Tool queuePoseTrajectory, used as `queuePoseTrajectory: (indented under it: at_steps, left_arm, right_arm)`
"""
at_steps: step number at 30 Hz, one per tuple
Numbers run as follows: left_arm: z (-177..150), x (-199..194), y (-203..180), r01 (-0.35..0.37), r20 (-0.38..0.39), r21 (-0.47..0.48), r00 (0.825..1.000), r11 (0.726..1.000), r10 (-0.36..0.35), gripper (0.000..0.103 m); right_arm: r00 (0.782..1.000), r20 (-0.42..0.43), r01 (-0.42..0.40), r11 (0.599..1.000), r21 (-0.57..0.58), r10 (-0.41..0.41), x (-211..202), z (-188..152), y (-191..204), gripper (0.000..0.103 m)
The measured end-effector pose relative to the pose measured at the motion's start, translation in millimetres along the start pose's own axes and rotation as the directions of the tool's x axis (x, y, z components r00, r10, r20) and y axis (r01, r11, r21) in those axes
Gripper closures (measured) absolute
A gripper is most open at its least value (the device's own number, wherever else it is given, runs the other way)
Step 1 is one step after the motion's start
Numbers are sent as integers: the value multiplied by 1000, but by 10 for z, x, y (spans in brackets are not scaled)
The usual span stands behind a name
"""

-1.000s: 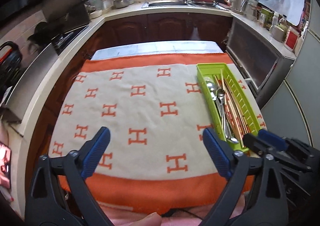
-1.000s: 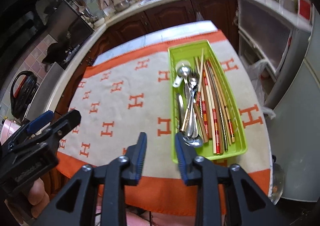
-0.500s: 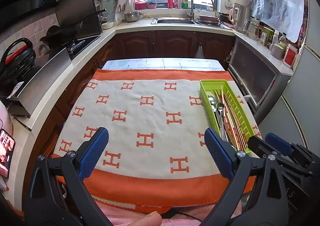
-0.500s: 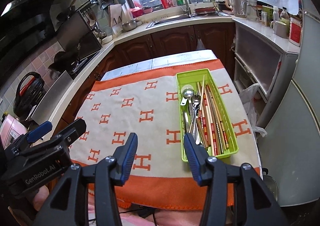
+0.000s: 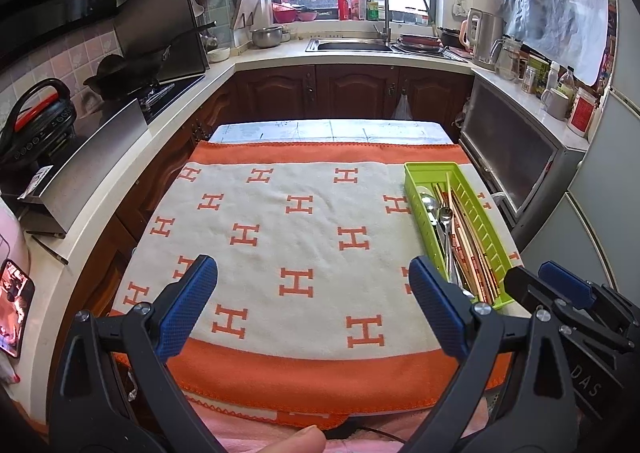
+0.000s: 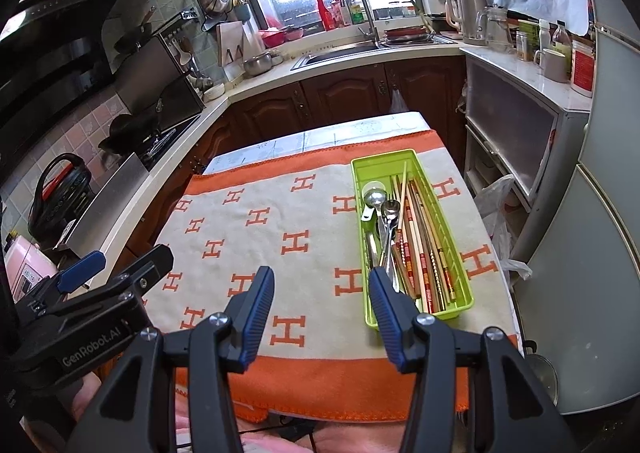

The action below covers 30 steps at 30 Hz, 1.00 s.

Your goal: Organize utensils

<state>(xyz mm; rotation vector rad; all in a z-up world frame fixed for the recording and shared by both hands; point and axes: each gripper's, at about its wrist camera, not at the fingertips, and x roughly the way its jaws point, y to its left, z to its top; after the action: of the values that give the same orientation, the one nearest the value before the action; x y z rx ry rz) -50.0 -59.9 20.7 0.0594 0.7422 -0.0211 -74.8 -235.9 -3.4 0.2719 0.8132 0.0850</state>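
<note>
A lime green tray (image 6: 456,229) stands on the right side of the cloth-covered table and also shows in the left wrist view (image 5: 480,209). It holds metal spoons (image 6: 376,201) on its left side and several chopsticks (image 6: 424,249) on its right. My left gripper (image 5: 312,289) is open and empty, above the table's near edge, left of the tray. My right gripper (image 6: 322,293) is open and empty, above the near edge just left of the tray's near end. Each gripper shows in the other's view.
An orange and cream cloth with H marks (image 5: 304,237) covers the table. Kitchen counters ring the room, with a stove (image 5: 160,89) at left, a sink (image 5: 352,45) at the back and a cabinet (image 5: 516,157) close on the right. A fridge (image 6: 600,213) stands at far right.
Both grippers have pulled back and up from the table, so more of the kitchen shows. The right gripper's jaws have opened wider. The tray and utensils have not moved.
</note>
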Motion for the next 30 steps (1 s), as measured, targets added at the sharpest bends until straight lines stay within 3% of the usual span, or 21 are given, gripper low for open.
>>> queuePoseTrajectory:
  at_steps: [30]
  left_arm:
    - [32, 63, 51, 4, -13, 2, 1000, 1000, -4, 7]
  right_arm:
    - [1000, -13, -7, 1000, -29, 7, 130, 50, 105, 54]
